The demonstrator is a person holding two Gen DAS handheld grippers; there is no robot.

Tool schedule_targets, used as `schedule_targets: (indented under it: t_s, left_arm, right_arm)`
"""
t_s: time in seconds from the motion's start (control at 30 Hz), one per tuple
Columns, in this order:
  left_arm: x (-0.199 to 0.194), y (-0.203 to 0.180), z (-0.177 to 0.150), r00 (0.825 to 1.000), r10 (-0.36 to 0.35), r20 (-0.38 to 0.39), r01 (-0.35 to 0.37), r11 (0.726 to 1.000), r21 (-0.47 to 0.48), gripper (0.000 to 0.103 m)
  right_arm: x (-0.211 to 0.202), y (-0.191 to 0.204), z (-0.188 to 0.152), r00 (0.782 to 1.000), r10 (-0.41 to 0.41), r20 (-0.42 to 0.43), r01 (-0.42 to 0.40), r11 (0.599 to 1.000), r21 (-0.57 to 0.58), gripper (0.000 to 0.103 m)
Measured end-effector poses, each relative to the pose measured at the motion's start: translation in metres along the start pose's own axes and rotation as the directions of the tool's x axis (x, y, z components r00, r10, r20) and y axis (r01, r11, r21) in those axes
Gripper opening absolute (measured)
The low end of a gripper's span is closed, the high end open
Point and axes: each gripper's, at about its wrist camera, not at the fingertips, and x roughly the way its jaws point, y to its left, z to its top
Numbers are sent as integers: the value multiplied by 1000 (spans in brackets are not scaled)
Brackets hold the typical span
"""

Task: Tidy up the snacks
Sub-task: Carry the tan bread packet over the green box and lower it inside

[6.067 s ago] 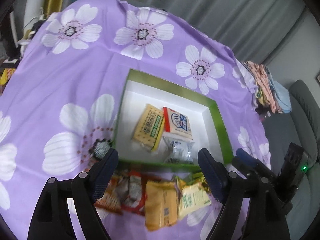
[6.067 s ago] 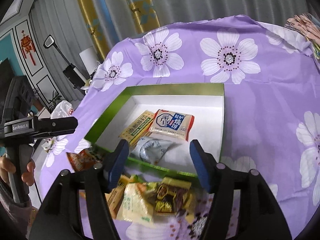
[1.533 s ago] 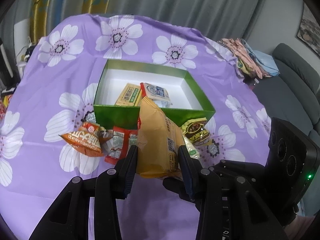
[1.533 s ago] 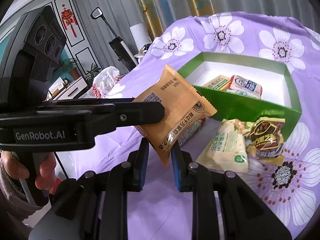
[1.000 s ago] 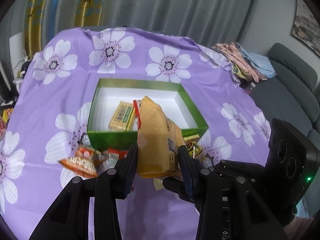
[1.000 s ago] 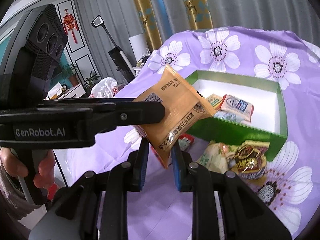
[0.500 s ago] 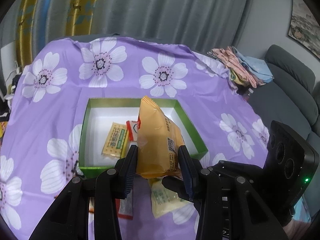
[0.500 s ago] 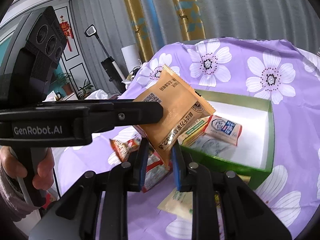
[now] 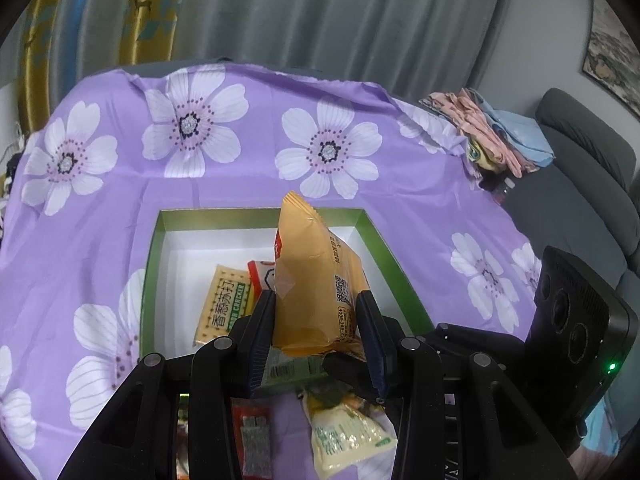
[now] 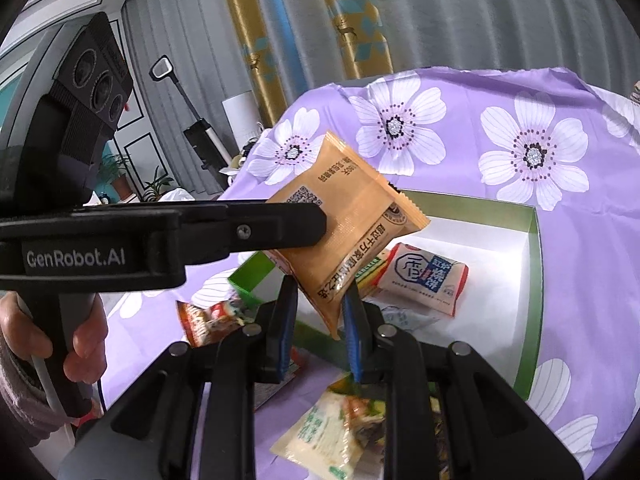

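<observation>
A pale yellow-green plastic snack pouch (image 9: 347, 438) is seen lying nearest on the purple flowered cloth (image 9: 224, 184). Above it, an orange foil snack packet (image 9: 316, 292) is pinched by the left gripper (image 9: 316, 336) fingers and by the right gripper (image 10: 320, 320) fingers. Beyond, an open green-rimmed white box (image 9: 376, 240) holding packets is shown.

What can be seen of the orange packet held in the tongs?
The orange packet is a glossy, puffy sealed pouch with crimped ends, a QR code, a barcode and dark print. It is held clear of the table, tilted, above the near part of the green box. The left tongs clamp its sides; the right tongs pinch its lower corner. Nothing else appears to touch it.
</observation>
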Motion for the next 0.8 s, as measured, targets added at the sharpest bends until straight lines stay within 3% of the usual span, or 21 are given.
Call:
schedule_targets:
  t_s: [0.8]
  left_arm:
    - [59, 32, 4, 994, -23, -106, 13, 995, -101, 41]
  right_arm:
    - [51, -29, 4, 988, -37, -150, 48, 996, 76, 27]
